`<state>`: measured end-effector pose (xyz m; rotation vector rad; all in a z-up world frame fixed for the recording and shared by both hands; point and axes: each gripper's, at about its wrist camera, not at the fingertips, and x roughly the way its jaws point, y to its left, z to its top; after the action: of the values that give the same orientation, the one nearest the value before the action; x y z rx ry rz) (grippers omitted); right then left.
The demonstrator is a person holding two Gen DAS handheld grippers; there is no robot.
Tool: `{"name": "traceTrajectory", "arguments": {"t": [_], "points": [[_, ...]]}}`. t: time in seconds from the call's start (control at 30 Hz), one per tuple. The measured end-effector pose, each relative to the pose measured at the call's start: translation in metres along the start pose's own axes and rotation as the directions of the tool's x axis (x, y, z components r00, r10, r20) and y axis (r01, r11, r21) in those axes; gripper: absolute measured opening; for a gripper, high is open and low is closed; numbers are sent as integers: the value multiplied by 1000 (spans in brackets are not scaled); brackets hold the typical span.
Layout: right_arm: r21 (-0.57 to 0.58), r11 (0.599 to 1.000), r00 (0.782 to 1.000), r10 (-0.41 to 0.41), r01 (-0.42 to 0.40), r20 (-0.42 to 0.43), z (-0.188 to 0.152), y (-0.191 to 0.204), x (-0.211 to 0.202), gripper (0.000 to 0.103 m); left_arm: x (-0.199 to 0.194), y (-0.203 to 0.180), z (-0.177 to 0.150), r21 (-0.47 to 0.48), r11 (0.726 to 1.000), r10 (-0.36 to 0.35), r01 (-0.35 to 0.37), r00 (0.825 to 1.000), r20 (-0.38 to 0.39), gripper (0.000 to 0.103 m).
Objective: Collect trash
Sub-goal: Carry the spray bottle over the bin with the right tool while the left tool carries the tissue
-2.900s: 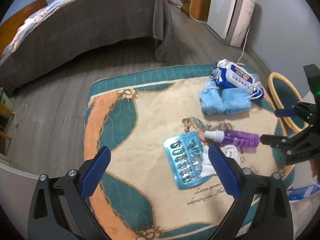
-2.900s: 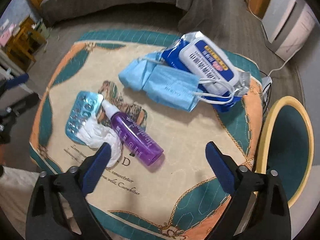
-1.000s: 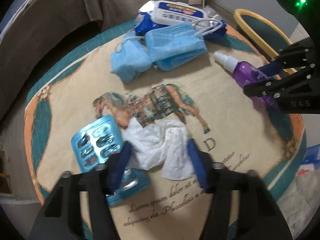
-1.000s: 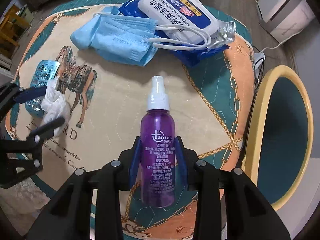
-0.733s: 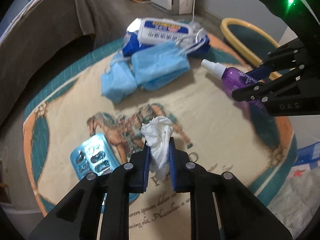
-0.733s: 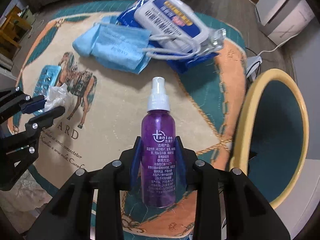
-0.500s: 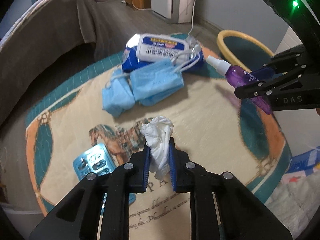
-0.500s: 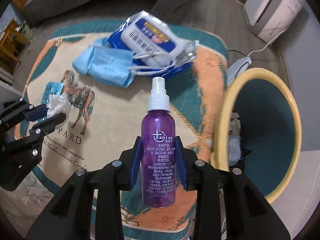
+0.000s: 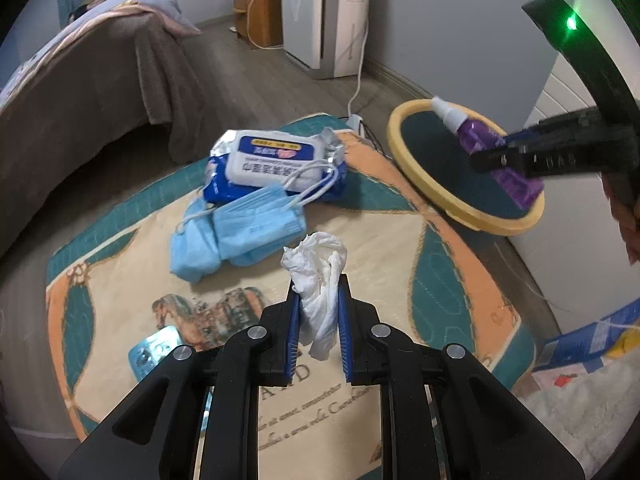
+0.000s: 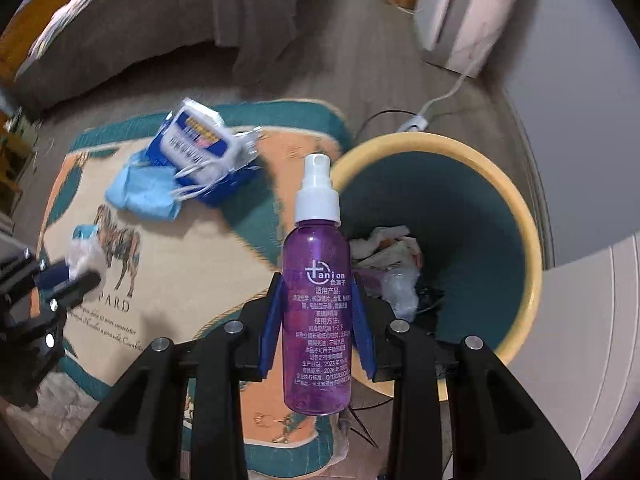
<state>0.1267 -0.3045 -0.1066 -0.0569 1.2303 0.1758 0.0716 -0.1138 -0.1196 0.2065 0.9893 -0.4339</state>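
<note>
Room: a bedroom with grey plank floor, a bed (image 9: 80, 80) behind, and a low surface under a horse-print quilted cover (image 9: 400, 264) where the trash lies.
Right gripper (image 10: 318, 320): my jaws are clamped on the purple spray bottle (image 10: 316, 300), nozzle pointing away from me, its body hanging over the near rim of the yellow-rimmed bin (image 10: 516, 208).
Left gripper (image 9: 319, 320): my jaws are pinched narrow on a crumpled white tissue (image 9: 318, 268), held above the cover, well short of the bin.
Bin contents: crumpled paper and plastic wrap (image 10: 390, 256) already at the bottom.
Step in hand: dropping the bottle, I judge.
How to do it well: carry the bottle further over the teal hollow so its base clears the rim, tip the nozzle down, then part the jaws fully so it falls free.
Risk: the bottle is smooth and round; released over the rim it may bounce out and roll.
Left to collect: blue face masks (image 9: 240, 232), wet-wipe pack (image 9: 272, 160), blister pack (image 9: 156, 350).
</note>
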Motion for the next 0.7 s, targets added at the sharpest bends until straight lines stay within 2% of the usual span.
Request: {"name": "traceTrajectory", "arguments": {"t": [0.13,0.37,0.7], "points": [[47,999,1000,-11,11,14,0,-23,-4,32,2,-18,-2,58,998,11,-10,1000,-11,18],[106,994,999,-43,40,24,-2,-57,-1,32,-2,-50,8,130,991,-17,18,1000,-4,18],[239,970,999,-51,45,18,-15,-112,14,32,13,-107,37,208,974,-91,92,996,-13,18]]}}
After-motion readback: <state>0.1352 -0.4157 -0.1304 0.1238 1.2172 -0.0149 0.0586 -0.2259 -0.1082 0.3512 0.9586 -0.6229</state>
